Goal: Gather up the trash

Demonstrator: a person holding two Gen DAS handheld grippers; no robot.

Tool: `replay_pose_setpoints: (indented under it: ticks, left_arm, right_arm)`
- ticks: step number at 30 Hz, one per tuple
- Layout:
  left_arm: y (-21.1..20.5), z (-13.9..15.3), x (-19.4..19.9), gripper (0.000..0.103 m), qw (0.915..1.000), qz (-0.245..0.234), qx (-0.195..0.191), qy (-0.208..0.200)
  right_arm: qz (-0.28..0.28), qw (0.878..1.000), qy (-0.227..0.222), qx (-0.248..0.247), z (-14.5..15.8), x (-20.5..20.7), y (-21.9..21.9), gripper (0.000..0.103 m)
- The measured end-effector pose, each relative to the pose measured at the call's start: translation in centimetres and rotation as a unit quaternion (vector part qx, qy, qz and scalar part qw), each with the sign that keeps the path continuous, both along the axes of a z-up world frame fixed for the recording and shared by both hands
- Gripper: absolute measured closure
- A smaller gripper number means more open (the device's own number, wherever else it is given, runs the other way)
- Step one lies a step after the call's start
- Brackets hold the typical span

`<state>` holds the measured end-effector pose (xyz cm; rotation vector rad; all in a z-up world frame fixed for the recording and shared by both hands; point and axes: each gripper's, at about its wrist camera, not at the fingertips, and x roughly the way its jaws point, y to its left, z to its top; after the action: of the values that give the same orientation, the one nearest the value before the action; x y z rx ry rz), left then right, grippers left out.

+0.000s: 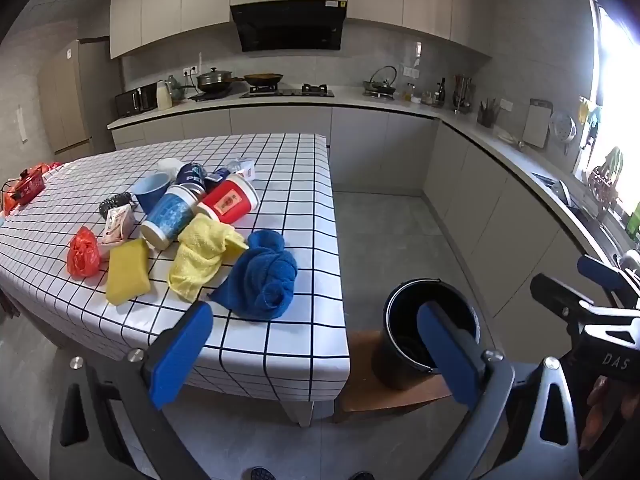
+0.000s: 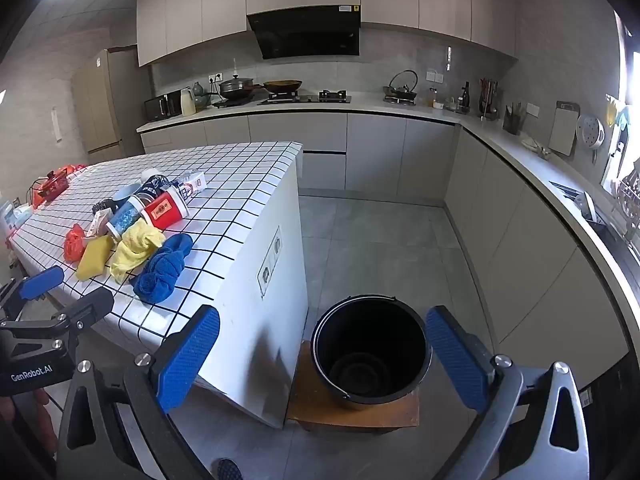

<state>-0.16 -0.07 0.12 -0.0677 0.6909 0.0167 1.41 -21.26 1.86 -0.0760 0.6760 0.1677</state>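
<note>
A checked table holds a pile: a red cup, a blue-patterned cup, a light blue cup, a red plastic bag, a small carton, a yellow sponge, a yellow cloth and a blue cloth. A black bucket stands on a wooden stool right of the table. My left gripper is open and empty, held off the table's near corner. My right gripper is open and empty, in front of the bucket.
A red object lies at the table's far left. Kitchen counters run along the back and right walls with a stove, pots and a sink. Grey floor lies between table and cabinets.
</note>
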Motion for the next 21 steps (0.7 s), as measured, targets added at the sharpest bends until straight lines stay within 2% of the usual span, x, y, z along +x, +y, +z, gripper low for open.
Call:
replay_pose_setpoints:
  ticks: [6,7,21]
  left_arm:
    - [-0.3,0.5,-0.9,0.0,0.9999,-0.013,0.004,-0.01]
    - [-0.4,0.3,-0.3,0.0,0.9999,0.004,0.01,0.001]
    - [-0.5,0.5,-0.2,0.0,1.0,0.002,-0.001,-0.004]
  right_arm:
    - [0.005,1.0,-0.006,0.005,0.2,-0.5,0.1,0.0]
    - [0.001,1.0,-0.006,0.007,0.2,-0.1,-0.3,0.0]
    - [0.0,1.0,-0.013,0.007,1.0,-0.7,-0.5,0.0]
